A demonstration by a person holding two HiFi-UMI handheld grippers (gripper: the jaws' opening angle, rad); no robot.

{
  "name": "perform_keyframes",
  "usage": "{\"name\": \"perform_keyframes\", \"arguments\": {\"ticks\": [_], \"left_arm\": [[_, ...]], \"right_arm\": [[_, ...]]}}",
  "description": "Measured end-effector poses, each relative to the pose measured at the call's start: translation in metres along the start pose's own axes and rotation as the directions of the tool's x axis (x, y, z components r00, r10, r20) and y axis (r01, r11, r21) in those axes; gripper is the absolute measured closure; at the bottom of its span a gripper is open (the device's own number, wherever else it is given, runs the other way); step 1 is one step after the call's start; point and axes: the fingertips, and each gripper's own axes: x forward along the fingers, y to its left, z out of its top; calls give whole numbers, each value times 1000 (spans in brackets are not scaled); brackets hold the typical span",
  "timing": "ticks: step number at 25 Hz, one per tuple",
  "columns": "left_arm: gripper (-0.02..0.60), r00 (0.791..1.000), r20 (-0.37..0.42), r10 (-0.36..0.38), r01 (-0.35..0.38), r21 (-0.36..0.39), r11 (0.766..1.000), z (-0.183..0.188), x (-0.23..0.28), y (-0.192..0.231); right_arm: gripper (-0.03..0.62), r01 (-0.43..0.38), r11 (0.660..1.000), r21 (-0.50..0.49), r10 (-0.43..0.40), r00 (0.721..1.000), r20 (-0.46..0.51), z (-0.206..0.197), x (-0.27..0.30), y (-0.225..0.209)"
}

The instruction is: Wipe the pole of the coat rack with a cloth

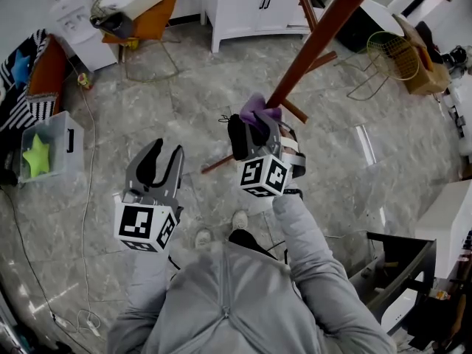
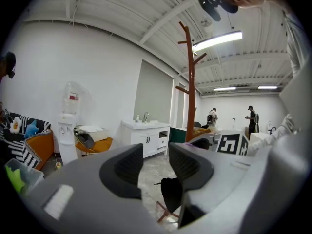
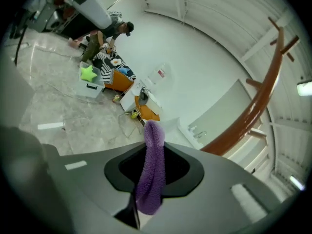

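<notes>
The brown wooden coat rack pole (image 1: 317, 39) rises from the floor past my right gripper (image 1: 253, 130). That gripper is shut on a purple cloth (image 1: 257, 109), and the cloth lies against the pole's lower part. In the right gripper view the purple cloth (image 3: 151, 167) is pinched upright between the jaws, with the pole (image 3: 256, 108) curving away at right. My left gripper (image 1: 158, 161) hangs open and empty to the left, apart from the pole. In the left gripper view the coat rack (image 2: 191, 87) stands upright beyond the open gripper (image 2: 155, 167).
A white cabinet (image 1: 254, 6) stands behind the rack. An orange chair (image 1: 144, 21) is at the back left, a clear box (image 1: 48, 150) with a green star at left, a wire basket (image 1: 391, 54) at right. A cable (image 1: 44, 301) trails over the floor. The rack's feet (image 1: 221, 162) spread near my shoes.
</notes>
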Motion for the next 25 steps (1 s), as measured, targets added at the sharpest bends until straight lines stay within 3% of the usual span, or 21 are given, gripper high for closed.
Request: {"name": "perform_keyframes", "arguments": {"ticks": [3, 6, 25], "left_arm": [[411, 1000, -4, -13, 13, 0, 1000, -1, 1, -2], [411, 1000, -5, -24, 24, 1, 1000, -2, 3, -5], [411, 1000, 13, -11, 11, 5, 1000, 2, -12, -4]], "right_arm": [[526, -39, 990, 135, 39, 999, 1, -8, -2, 7], [526, -66, 977, 205, 65, 998, 15, -10, -4, 12], [526, -145, 979, 146, 127, 984, 126, 44, -35, 46]]}}
